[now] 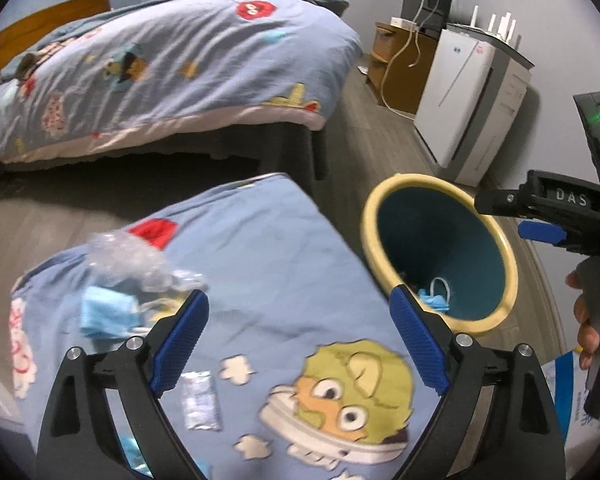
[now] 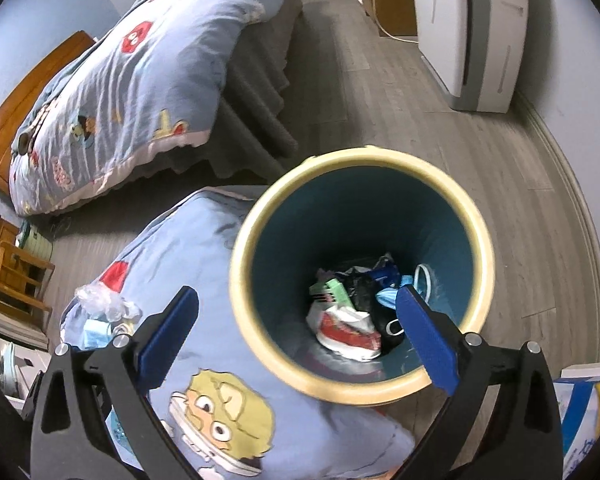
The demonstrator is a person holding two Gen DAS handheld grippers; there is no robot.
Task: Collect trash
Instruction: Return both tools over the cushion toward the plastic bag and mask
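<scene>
A round bin (image 1: 496,240) with a pale yellow rim and teal inside stands on the floor beside a blue cartoon quilt (image 1: 268,240). My left gripper (image 1: 298,296) hangs open and empty above the quilt. On the quilt lie crumpled clear plastic (image 1: 128,256), a blue face mask (image 1: 100,316) and a small silvery wrapper (image 1: 200,400). My right gripper (image 2: 296,292) is open and empty over the rim of the bin (image 2: 356,160). Inside lie a red-and-white packet (image 2: 348,328), a black bag (image 2: 360,284) and a blue mask (image 2: 386,298). The left wrist view shows the right gripper (image 1: 504,216) at the right edge, a hand (image 1: 588,320) holding it.
A second bed (image 1: 180,60) with a similar quilt stands beyond a strip of grey wood floor. A white appliance (image 1: 460,100) and a wooden cabinet (image 1: 396,64) line the right wall. A wooden chair (image 2: 16,272) is at the left, a printed paper (image 2: 584,400) at the lower right.
</scene>
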